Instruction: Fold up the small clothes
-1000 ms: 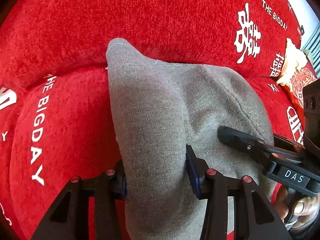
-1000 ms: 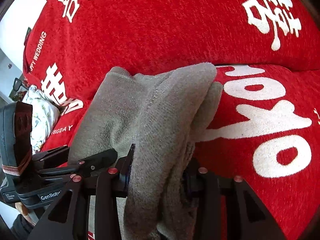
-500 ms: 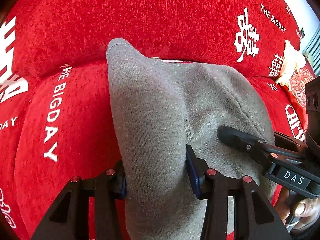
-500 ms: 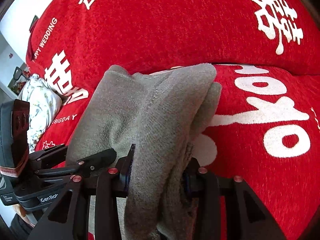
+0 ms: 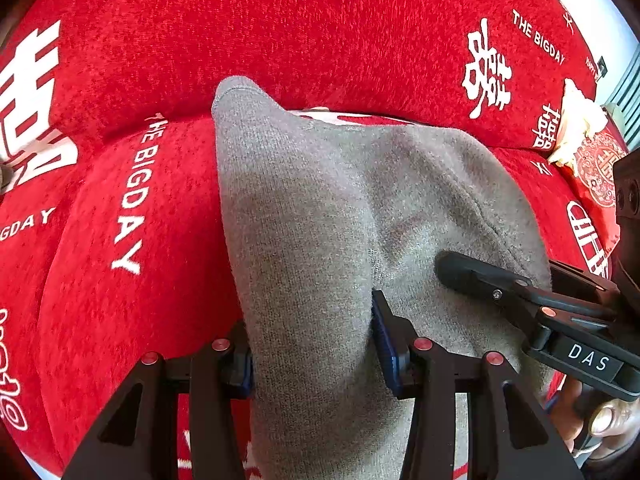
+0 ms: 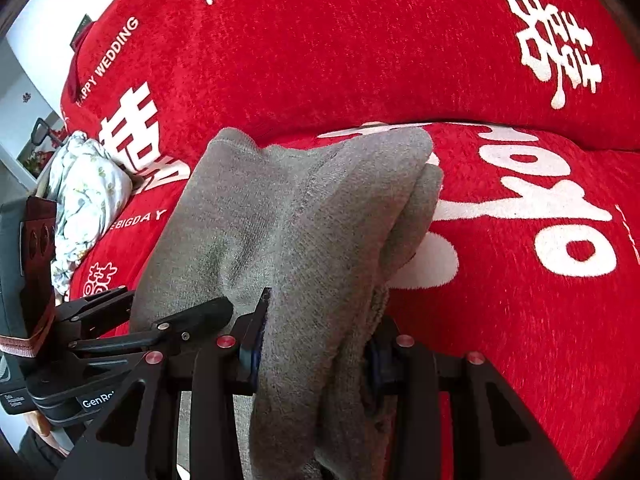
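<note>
- A red sofa cover [image 5: 320, 32] printed with white lettering is filling the background.
- The grey garment [image 5: 320, 216] is hanging bunched above the seat, stretching forward from both grippers.
- The left gripper [image 5: 316, 344] is clamping one bundle of it.
- The right gripper [image 6: 316, 352] is clamping another (thicker, doubled) bundle, just beside the left.

Plain grey knit garment [image 5: 320, 248] over a bright red sofa cover [image 5: 320, 32] printed with white lettering and characters, black grippers with blue pads [image 5: 386, 344], a white floral cushion [image 6: 86, 192].
</note>
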